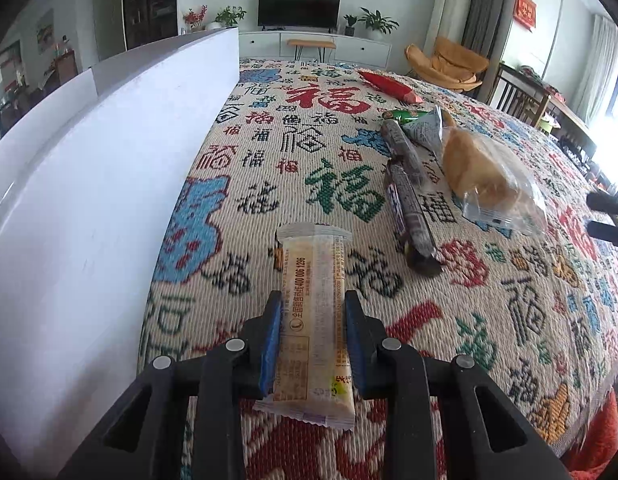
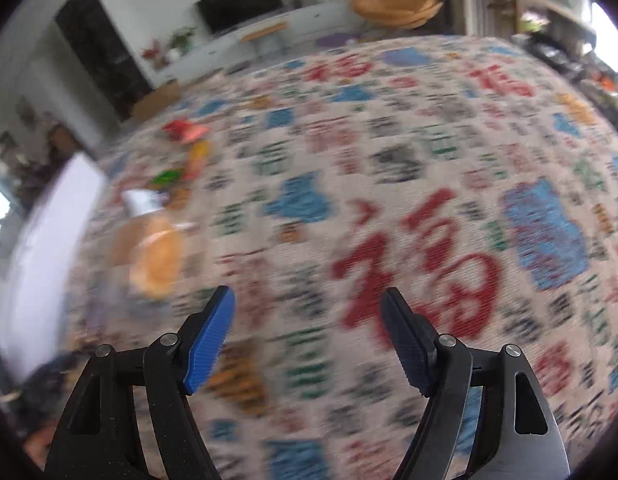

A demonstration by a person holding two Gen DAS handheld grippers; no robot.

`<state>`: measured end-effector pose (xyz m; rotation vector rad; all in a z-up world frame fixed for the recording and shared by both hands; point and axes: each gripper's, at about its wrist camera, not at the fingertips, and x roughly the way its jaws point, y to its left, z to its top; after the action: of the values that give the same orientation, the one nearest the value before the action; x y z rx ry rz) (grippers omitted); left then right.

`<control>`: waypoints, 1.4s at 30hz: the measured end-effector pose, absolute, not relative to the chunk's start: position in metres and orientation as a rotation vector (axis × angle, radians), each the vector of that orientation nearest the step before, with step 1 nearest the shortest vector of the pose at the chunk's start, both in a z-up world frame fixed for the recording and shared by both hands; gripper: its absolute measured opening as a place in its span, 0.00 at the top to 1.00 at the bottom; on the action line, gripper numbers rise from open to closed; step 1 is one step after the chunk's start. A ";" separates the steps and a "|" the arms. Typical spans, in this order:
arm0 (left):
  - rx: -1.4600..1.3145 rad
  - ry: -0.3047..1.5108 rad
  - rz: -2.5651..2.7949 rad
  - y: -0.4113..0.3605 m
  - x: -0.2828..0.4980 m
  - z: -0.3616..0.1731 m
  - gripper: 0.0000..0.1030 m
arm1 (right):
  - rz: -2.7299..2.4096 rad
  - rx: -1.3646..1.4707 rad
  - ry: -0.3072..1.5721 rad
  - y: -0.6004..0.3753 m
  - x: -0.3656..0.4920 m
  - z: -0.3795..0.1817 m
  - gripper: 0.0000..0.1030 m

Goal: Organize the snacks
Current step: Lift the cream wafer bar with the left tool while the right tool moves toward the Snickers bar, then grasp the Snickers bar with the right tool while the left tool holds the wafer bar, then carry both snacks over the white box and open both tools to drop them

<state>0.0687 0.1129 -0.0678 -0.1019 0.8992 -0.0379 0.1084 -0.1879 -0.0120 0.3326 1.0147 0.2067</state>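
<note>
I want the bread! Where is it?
In the left wrist view, the bagged bread lies on the patterned cloth at the right, beside the two dark sausage sticks, ahead of the left gripper.

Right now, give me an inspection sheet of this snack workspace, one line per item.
Surface: patterned woven cloth.
Job's things: pale snack bar in left gripper; two dark sausage sticks, bagged bread, red packet, green packet lying loose.
Clutter: white box wall at left.
Grippers: left gripper shut on the bar; right gripper open, empty.
Cables: nothing seen.
Surroundings: television, orange chair.
</note>
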 end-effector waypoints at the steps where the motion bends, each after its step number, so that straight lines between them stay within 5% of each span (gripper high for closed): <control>1: -0.116 0.900 -0.045 0.113 0.067 -0.067 0.72 | 0.367 0.400 1.083 -0.159 0.110 -0.007 0.24; 8: -0.140 0.856 -0.059 0.112 0.049 -0.051 0.72 | 0.645 0.249 1.268 0.009 0.153 -0.007 0.27; 9: -0.140 0.852 -0.058 0.112 0.047 -0.051 0.72 | 0.620 0.216 1.307 0.024 0.161 -0.018 0.32; 11: -0.145 0.850 -0.062 0.112 0.044 -0.050 0.72 | 0.577 0.155 1.359 0.047 0.175 -0.039 0.64; 20: -0.173 0.835 -0.093 0.109 0.042 -0.044 0.72 | 0.492 0.022 1.379 0.055 0.182 -0.062 0.72; 24: -0.166 0.848 -0.095 0.105 0.041 -0.046 0.72 | 0.455 -0.250 1.323 0.083 0.179 -0.056 0.56; 25: -0.167 0.849 -0.093 0.105 0.040 -0.045 0.72 | 0.482 -0.285 1.324 0.091 0.176 -0.059 0.58; 28: -0.194 0.840 -0.096 0.110 0.034 -0.041 0.72 | 0.479 -0.340 1.280 0.096 0.173 -0.057 0.83; 30: -0.262 0.838 -0.113 0.116 0.032 -0.036 0.72 | 0.485 -0.253 1.301 0.087 0.176 -0.054 0.83; 35: -0.510 0.743 -0.196 0.149 0.023 0.009 0.72 | 0.589 0.015 1.226 0.060 0.177 0.015 0.83; 42: -0.456 0.570 0.089 0.260 0.013 0.082 0.72 | 0.887 0.087 1.045 0.151 0.149 0.125 0.83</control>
<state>0.0134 0.2604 0.0815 -0.4564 0.5696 0.0889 0.1493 0.1506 0.1254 0.0872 1.0452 0.8868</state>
